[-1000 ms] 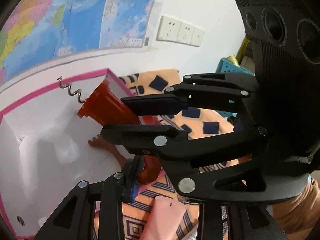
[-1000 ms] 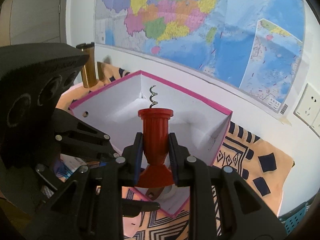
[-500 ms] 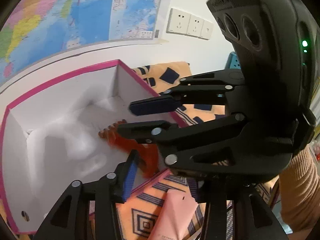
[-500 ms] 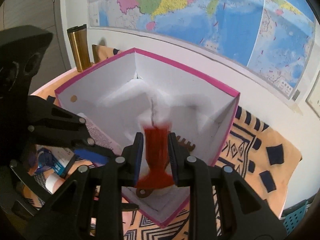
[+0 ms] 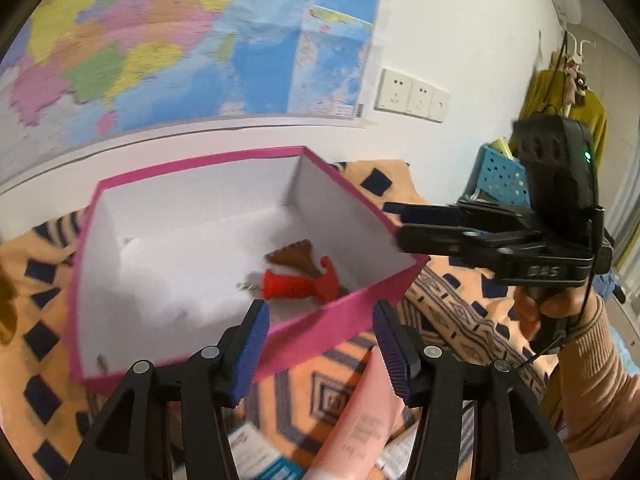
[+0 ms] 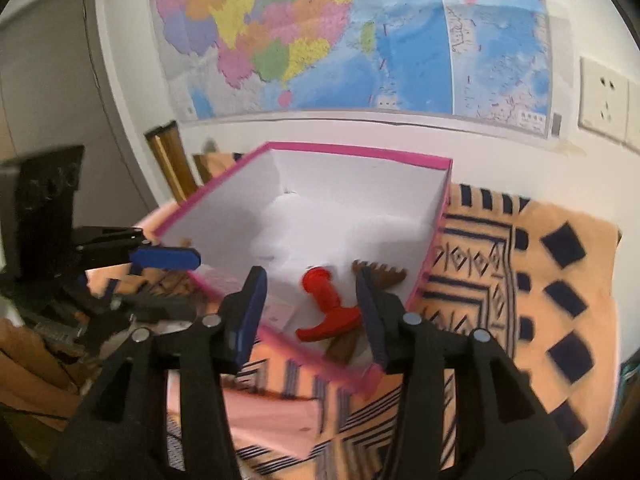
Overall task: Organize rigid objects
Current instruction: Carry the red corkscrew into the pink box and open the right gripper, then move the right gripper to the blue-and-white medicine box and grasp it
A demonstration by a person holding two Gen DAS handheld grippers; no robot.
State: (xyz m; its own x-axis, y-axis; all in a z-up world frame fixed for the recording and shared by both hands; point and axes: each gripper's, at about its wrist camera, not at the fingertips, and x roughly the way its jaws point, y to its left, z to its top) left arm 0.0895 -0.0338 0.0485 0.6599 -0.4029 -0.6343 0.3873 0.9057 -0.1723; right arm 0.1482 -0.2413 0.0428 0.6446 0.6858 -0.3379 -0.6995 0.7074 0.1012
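1. Corkscrew first: the red plastic corkscrew with the flared barrel and steel spiral (image 5: 298, 285) lies on its side on the white floor of the pink-rimmed white cardboard box (image 5: 344, 322), near the corner closest to you. Its T-handle points at the near wall and its spiral toward the box middle. Nothing grips it.

2. Beside it, touching or nearly so, sits the brown wooden comb-like piece with short teeth (image 6: 379, 272). Both rigid items share that one corner, which I read as you grouping them there and leaving the rest of the floor free.

3. Your right gripper (image 6: 308, 312) hangs just outside the near wall with its blue-padded fingers spread wide apart. They frame the corkscrew in the right wrist view but do not touch it. That looks like a release posture, held high enough to clear the rim.

4. Your left gripper (image 5: 320, 344) is likewise spread apart and empty. It sits low in front of the box, over the orange patterned cloth (image 5: 452, 304).

5. A pale pink squeeze tube (image 5: 360, 420) lies on the cloth directly below the left fingers. Judgement: it is the likeliest next pick for that hand, though being soft it may not belong with the rigid lot.

6. Risk: the box stands skewed on the cloth, so a knock on its near wall could shift it.
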